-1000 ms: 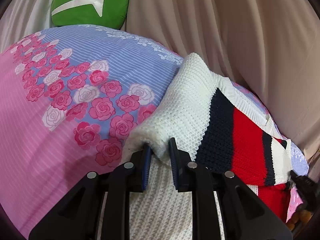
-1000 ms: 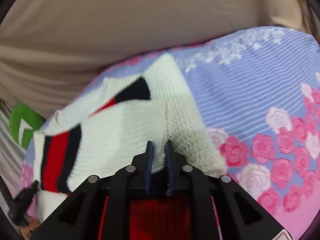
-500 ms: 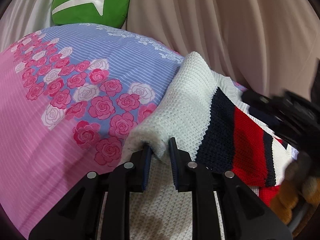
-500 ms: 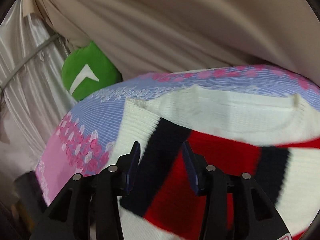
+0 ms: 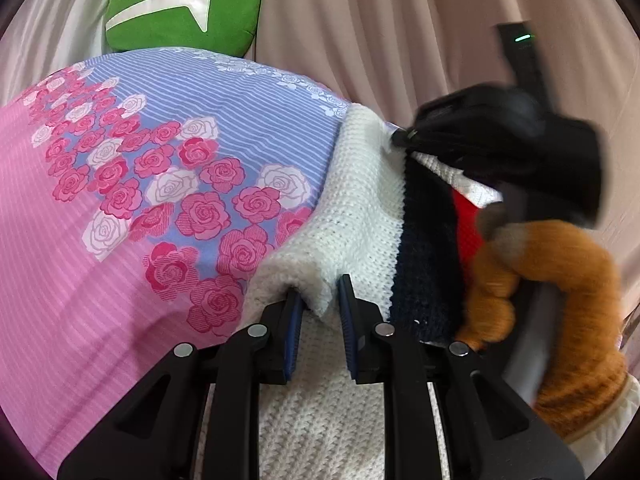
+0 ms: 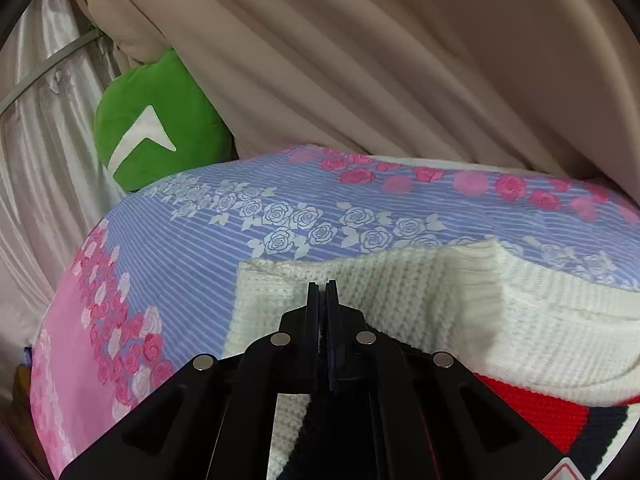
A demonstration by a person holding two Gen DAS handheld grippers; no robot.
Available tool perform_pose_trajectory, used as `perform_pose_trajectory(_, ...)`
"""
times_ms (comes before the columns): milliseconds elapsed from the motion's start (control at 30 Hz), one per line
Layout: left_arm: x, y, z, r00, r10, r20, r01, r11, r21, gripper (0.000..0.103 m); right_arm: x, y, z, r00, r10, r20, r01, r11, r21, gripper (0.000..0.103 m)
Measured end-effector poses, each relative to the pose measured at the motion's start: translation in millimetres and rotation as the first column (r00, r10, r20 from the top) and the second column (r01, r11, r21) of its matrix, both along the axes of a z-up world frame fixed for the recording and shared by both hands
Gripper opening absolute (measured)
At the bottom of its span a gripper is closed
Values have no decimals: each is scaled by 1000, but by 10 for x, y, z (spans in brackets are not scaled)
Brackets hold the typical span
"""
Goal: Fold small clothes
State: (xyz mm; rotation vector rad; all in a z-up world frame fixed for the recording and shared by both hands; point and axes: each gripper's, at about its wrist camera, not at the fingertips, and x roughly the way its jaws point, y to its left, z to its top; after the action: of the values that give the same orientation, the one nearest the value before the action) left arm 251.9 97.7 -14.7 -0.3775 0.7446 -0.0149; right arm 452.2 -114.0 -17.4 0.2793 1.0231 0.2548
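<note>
While pinched by both grippers, sweater [image 5: 360,216] on bedspread [image 5: 120,240].

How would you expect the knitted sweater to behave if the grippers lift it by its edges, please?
The sweater will probably sag, since its folds already droop softly. The chunky knit probably grips the left gripper pads well. It seems bulky but light.

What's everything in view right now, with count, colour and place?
sweater: one, white knit with navy and red stripes, lying on the bedsheet.
bedsheet: one, pink and lilac with roses, under the sweater.
cushion: one, green with a white mark, behind the bed.
curtain: beige, backdrop.
left gripper: black, fingers pinching a white fold.
right gripper: black, fingers shut at the sweater's far edge.
sleeve: orange knit, holding the right gripper.
</note>
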Motion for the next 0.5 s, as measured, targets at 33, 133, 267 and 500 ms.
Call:
perform_pose_trajectory(33, -6, -11, -3, 1000, 0, -1, 0, 1000, 2, 18, 30, 13, -5, 1000, 5, 10, -5, 1000, 2, 4)
perform_pose_trajectory(133, -15, -15, -7, 1000, -1, 2, 1, 1000, -5, 18, -11, -124, 135, 1000, -18, -5, 19, 998, 61, 7)
perform_pose_trajectory(267, -19, 0, -16, 1000, -4, 3, 4, 1000, -12, 18, -625, -583, 470, 991, -65, 113, 55, 994, 91, 13)
perform_pose_trajectory(500, -19, -2, -28, 1000, -3, 3, 3, 1000, -3, 18, -2255, -2247, 353, 896, -437, 82, 439, 899, -5, 48)
